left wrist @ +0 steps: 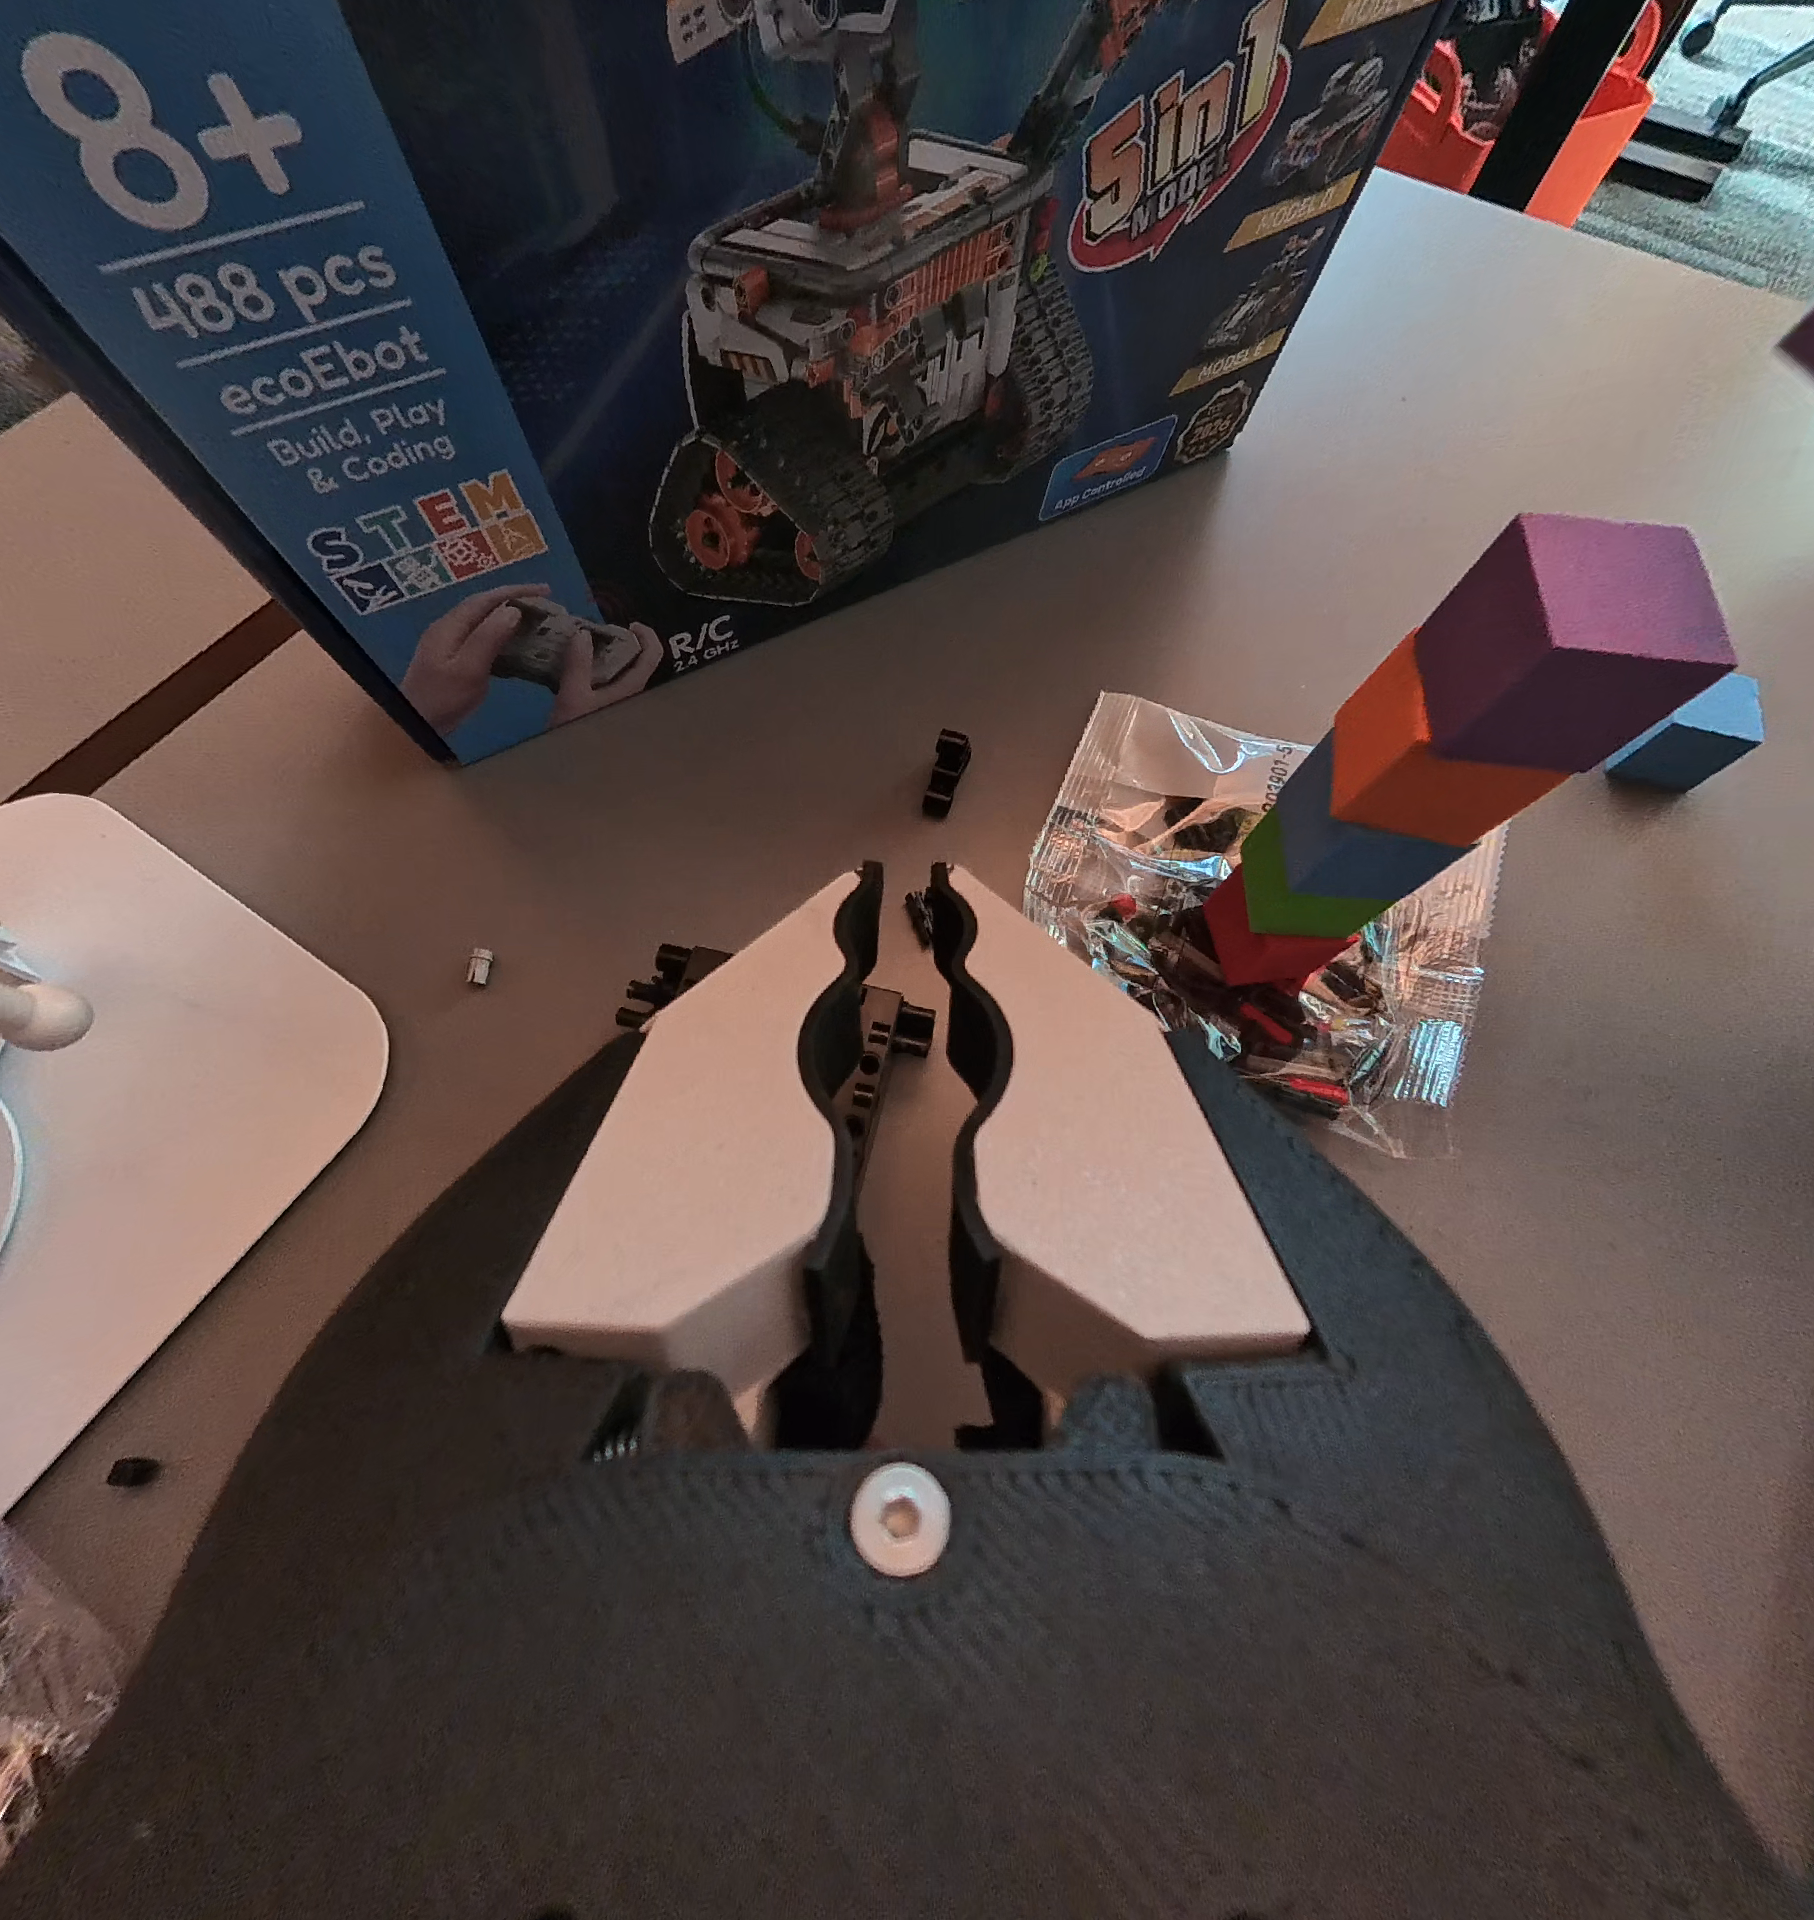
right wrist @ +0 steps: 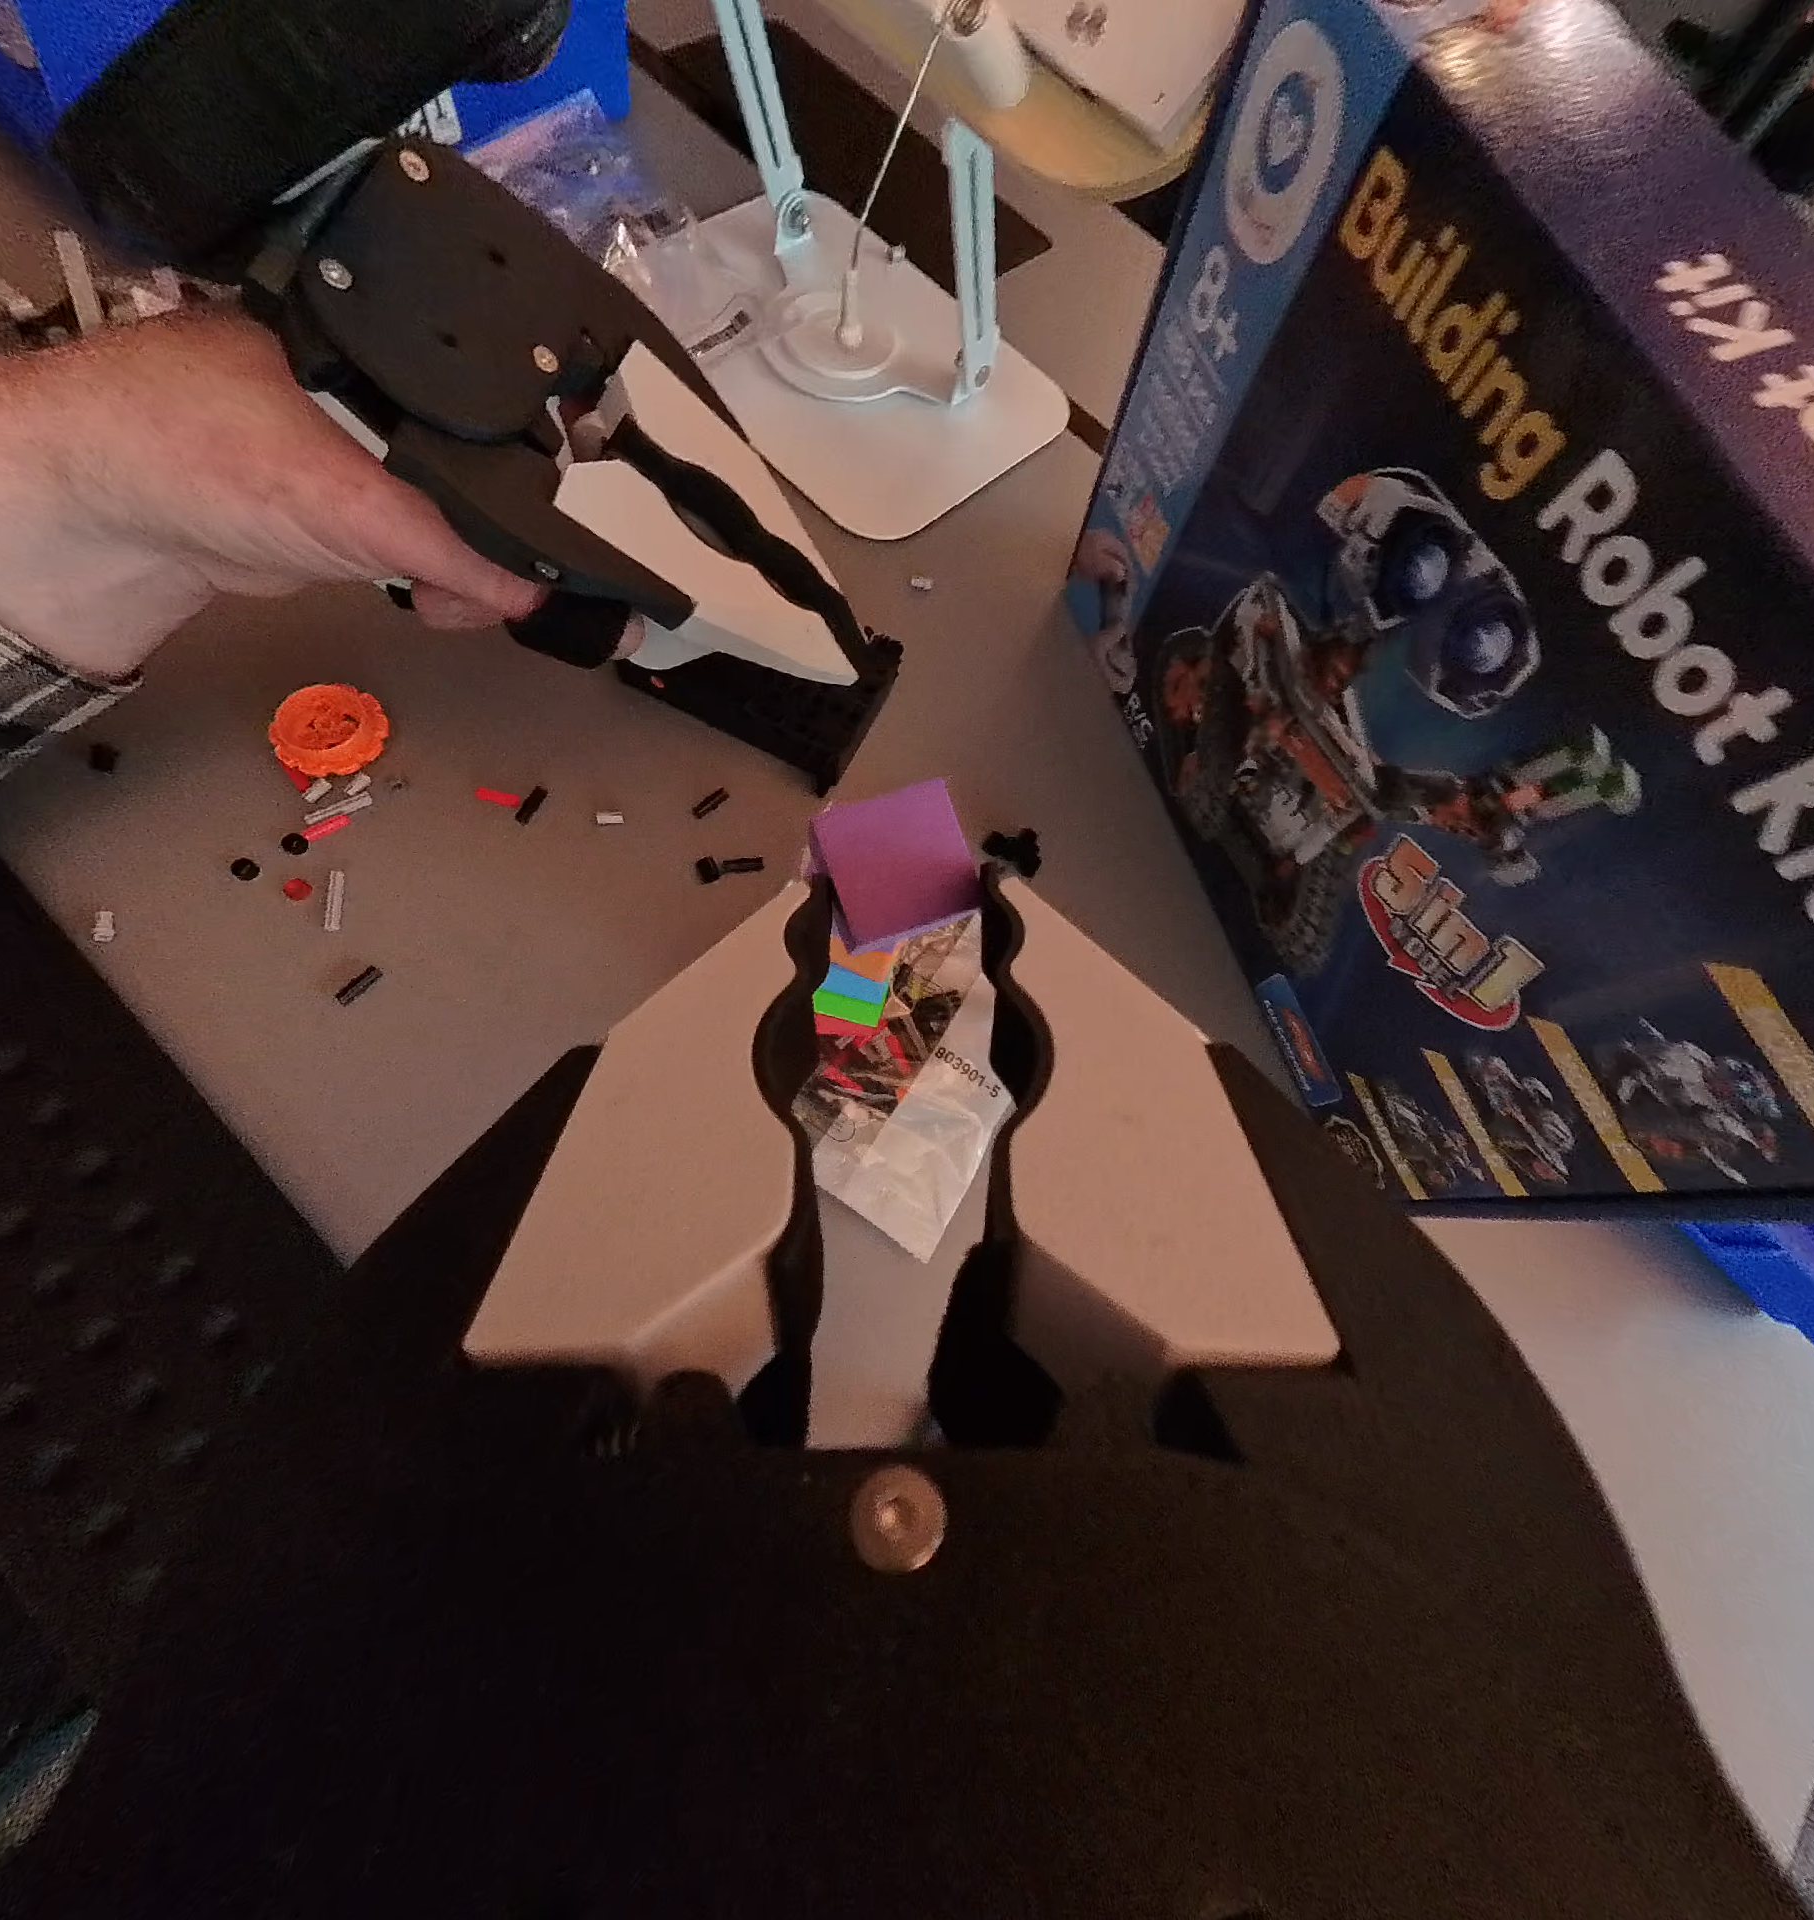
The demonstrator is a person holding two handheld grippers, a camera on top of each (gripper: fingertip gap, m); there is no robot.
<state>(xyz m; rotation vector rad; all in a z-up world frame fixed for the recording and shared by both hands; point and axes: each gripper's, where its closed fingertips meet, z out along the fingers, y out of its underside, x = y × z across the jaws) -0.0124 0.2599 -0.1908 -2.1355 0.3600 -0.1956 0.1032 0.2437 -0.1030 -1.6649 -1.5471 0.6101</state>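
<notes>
On the grey table [left wrist: 1505,1351], a large blue toy-kit box [left wrist: 674,364] stands upright at the back, apparently as a reference beside the loose parts. Next in size, a white stand base [left wrist: 207,1039] sits to the left. A tower of coloured blocks [left wrist: 1454,790], purple on top, rises from a clear bag of parts [left wrist: 1402,1039], leaning slightly. The left gripper [left wrist: 898,883] is lowered over a black beam assembly [right wrist: 778,717], its jaws only narrowly parted with the black piece between them; whether they actually pinch it I cannot tell. The right gripper [right wrist: 892,883] hovers above the tower, jaws spread wide on either side of the purple block, empty. Small pins [right wrist: 342,831] and an orange gear [right wrist: 327,729] lie scattered nearby.
</notes>
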